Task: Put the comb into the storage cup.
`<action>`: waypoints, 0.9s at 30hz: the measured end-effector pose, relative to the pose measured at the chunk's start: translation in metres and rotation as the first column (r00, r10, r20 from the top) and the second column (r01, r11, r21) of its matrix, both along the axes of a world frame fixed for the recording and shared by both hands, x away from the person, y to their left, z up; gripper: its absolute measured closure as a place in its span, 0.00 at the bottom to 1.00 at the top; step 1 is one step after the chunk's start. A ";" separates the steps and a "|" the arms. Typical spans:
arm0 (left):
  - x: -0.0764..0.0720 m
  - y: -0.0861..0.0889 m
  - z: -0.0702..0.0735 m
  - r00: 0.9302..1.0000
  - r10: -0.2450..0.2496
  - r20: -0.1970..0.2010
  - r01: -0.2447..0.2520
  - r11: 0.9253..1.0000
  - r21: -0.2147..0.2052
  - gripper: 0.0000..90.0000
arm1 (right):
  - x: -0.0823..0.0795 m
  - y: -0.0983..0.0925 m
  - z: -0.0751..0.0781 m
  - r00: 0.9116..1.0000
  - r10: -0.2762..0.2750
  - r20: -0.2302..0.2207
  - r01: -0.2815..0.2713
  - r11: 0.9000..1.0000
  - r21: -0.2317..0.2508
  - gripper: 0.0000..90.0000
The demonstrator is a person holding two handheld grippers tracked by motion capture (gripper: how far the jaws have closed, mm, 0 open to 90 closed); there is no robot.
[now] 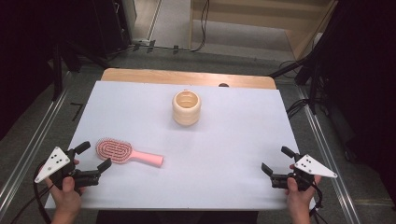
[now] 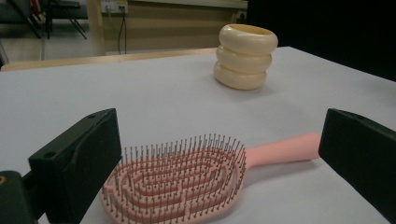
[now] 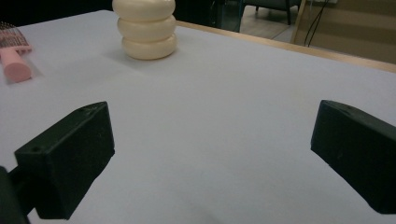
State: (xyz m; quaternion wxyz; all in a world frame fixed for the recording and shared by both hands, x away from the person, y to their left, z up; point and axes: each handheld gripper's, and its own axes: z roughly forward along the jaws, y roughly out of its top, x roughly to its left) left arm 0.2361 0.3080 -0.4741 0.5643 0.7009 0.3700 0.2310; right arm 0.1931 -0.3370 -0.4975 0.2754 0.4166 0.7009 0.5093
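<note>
A pink hairbrush [image 1: 122,152] lies bristles up on the white table cover [image 1: 233,140], its handle pointing right. My left gripper [image 1: 97,155] is open at the table's front left, and the brush head's left end sits just between its jaws without touching them. In the left gripper view the brush [image 2: 187,177] lies between the two wide-apart black jaws of the gripper [image 2: 219,140]. A cream ribbed cup [image 1: 187,108] stands upright at mid-table. My right gripper [image 1: 274,158] is open at the front right, with nothing between its jaws [image 3: 210,135].
The wooden table edge [image 1: 187,77] shows beyond the white cover. Cables and dark stands lie on the floor around the table. The cup [image 3: 145,28] and the brush handle's end [image 3: 16,60] sit far off in the right gripper view.
</note>
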 end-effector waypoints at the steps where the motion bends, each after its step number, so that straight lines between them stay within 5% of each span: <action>1: 0.000 0.003 -0.001 1.000 0.006 -0.001 -0.006 1.000 0.006 0.00 | 0.000 0.001 0.001 1.000 -0.002 -0.003 0.002 1.000 0.000 0.00; 27: 0.002 0.008 -0.013 1.000 0.023 -0.005 -0.023 0.999 -0.030 0.00 | 0.015 0.024 0.034 0.995 0.095 -0.011 -0.095 0.995 -0.036 0.00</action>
